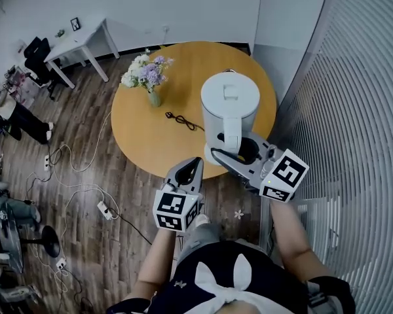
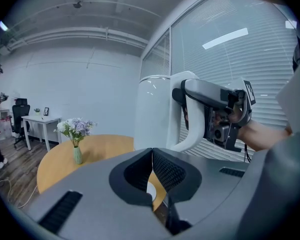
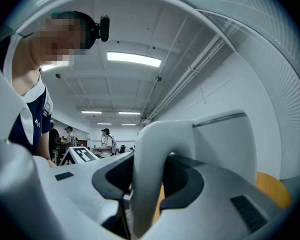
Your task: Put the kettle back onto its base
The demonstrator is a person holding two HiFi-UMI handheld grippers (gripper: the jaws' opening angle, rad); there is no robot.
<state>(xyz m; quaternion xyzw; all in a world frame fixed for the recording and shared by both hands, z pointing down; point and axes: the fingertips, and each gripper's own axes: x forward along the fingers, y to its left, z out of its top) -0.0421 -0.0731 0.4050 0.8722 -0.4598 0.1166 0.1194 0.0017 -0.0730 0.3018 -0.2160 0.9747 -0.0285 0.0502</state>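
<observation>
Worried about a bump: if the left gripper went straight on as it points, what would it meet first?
Probably the kettle, held in the right gripper, dead ahead; depth is unclear, so it might instead reach the table.

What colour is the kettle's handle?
White, same as the kettle body. The handle shows best in the right gripper view.

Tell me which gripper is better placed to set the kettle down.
Right. The right gripper is clamped on the handle of the kettle, holding it over the table; the left gripper is shut and empty beside it.
</observation>
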